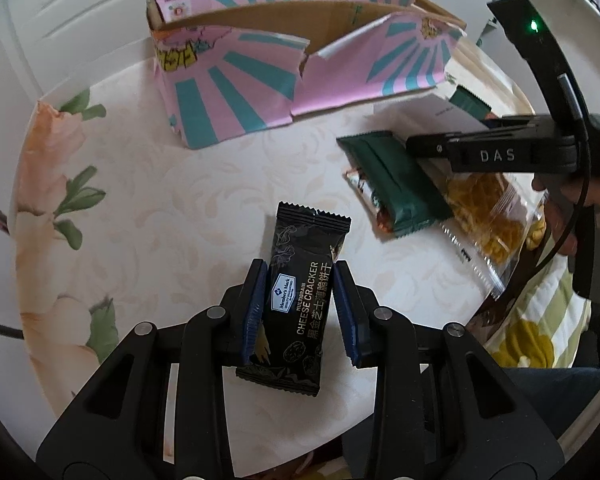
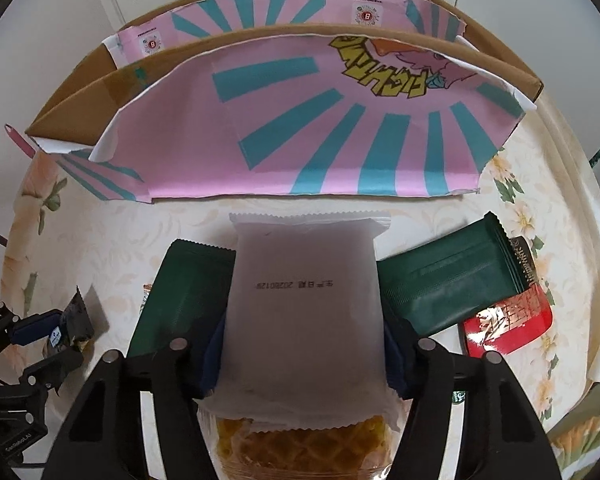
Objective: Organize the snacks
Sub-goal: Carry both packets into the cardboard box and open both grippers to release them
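Observation:
A black cheese cracker packet lies on the table between my left gripper's blue pads. The left gripper straddles it; the left pad touches the wrapper and the right pad stands a little off. My right gripper is shut on a white snack packet, held over the pile; it also shows in the left wrist view. The pink and teal cardboard box stands open-topped at the back of the table.
Two dark green packets, a red packet and a clear bag of yellow snacks lie in the pile at the right. The floral tablecloth covers the round table. White doors stand behind.

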`<state>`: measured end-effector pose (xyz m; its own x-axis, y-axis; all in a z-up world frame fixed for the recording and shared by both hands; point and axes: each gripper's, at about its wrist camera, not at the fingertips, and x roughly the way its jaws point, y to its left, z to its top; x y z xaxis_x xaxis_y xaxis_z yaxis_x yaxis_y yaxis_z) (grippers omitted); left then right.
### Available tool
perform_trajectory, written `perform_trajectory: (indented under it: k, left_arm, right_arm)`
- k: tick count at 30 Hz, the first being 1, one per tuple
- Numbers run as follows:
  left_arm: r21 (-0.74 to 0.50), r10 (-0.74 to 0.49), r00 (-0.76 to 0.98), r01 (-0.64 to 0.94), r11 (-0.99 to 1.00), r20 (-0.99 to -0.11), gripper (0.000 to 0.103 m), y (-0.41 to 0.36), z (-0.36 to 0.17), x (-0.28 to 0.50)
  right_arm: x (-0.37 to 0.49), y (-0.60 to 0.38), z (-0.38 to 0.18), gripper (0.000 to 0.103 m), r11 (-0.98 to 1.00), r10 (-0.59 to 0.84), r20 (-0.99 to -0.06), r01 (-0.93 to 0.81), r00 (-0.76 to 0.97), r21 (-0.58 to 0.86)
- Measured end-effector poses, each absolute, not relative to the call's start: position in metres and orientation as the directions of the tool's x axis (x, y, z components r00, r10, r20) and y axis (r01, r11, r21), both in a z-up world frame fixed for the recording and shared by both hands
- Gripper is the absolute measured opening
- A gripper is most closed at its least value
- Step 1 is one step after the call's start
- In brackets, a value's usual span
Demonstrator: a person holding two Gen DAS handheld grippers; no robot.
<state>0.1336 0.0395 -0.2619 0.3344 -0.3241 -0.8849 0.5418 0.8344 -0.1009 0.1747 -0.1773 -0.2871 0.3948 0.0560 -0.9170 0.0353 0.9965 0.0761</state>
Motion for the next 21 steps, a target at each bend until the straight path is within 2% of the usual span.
perform_trajectory:
  k: [10, 21]
  left_arm:
    - [-0.115, -0.334, 0.394, 0.486, 0.867, -0.856, 0.030, 0.033, -0.223, 0.136]
    - [-0.143, -0.335, 0.503, 0.381, 0.913, -0.797, 0.030, 0.009, -0.148, 0.125]
  right_arm:
    - [0.170, -0.193, -0.263, 0.058, 0.991, 0.108, -0.900, 0.026, 0.422, 0.131]
    - [0.152, -0.215, -0.199, 0.058, 0.971, 0.225, -0.849, -0.042, 0.479, 0.233]
